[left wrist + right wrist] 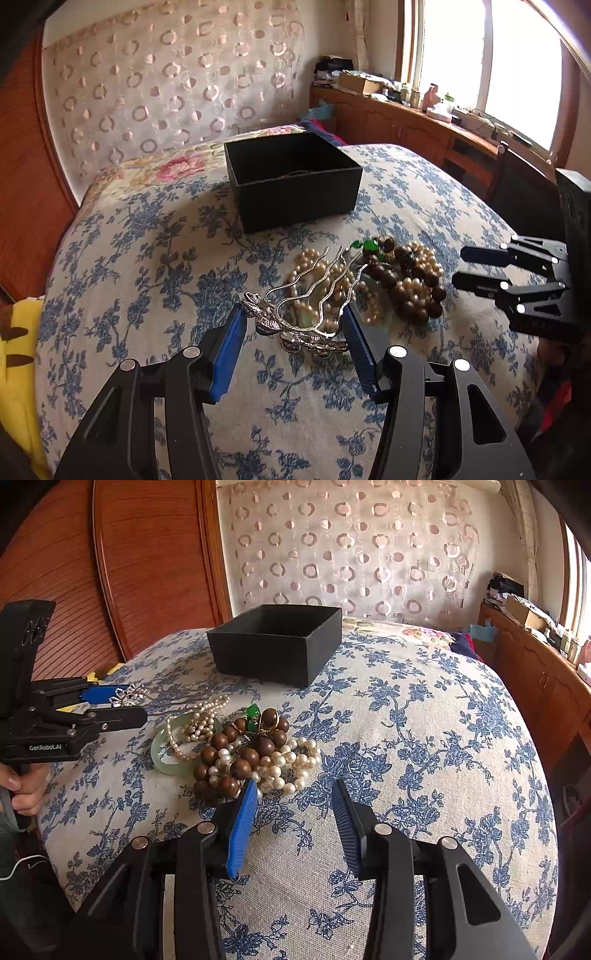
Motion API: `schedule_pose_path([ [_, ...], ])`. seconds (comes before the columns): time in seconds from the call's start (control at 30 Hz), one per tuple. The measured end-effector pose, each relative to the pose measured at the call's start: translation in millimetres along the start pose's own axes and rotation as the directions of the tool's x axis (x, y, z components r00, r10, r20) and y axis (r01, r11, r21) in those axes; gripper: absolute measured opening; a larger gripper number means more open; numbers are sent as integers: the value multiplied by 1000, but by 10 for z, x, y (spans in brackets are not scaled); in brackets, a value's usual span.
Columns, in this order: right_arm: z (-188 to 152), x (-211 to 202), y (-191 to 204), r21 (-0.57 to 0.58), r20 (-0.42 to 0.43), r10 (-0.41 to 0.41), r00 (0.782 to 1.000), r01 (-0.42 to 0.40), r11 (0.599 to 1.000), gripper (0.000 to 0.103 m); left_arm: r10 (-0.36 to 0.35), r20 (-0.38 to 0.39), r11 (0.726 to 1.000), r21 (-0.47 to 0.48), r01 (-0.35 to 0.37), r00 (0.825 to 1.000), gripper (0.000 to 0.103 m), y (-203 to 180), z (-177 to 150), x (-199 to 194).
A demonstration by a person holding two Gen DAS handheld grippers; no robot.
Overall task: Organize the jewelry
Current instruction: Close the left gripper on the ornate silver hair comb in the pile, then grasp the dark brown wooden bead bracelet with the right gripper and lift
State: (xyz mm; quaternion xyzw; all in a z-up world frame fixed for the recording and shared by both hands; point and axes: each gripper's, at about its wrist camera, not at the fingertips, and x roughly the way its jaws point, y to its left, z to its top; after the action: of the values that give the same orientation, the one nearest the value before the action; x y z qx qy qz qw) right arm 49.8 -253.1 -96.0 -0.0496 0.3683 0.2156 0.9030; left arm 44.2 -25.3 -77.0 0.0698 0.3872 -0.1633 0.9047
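A silver hair comb with wavy prongs sits between the blue pads of my left gripper, lifted slightly above the bedspread; the jaws are closed on its ornate head. It also shows in the right wrist view. A pile of pearl strands and brown wooden beads with a green stone and a pale jade bangle lies on the bed. My right gripper is open and empty just right of the pile. An open black box stands behind.
The bed carries a blue floral cover. A wooden headboard is at the left, a wooden cabinet with clutter under the window at the right. A yellow plush lies at the left edge.
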Motion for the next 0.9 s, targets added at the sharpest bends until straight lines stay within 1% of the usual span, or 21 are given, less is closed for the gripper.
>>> schedule_pose_path([
  [0.23,44,29,12,-12,-3,5,1000,-5,1000,45,13,7,1000,-20,-12,1000,51,91,-51,-68],
  [0.4,111,18,111,-40,3,38,999,-38,998,44,13,16,999,-31,-13,1000,51,110,-55,-99],
  [0.5,167,28,191,-61,2,58,998,-57,996,31,10,20,999,-33,-10,1000,51,107,-61,-102],
  [0.6,217,88,278,-89,-12,59,998,-59,994,25,7,24,999,-34,-6,1000,51,103,-60,-110],
  [0.67,246,155,287,-90,-33,47,998,-49,995,23,5,27,999,-34,-4,1000,51,100,-61,-114],
  [0.83,295,284,283,-83,-72,27,997,-32,996,22,1,27,999,-34,0,1000,51,92,-64,-114],
  [0.9,311,325,307,-100,-80,12,997,-20,995,25,-3,28,999,-34,4,1000,51,87,-64,-117],
])
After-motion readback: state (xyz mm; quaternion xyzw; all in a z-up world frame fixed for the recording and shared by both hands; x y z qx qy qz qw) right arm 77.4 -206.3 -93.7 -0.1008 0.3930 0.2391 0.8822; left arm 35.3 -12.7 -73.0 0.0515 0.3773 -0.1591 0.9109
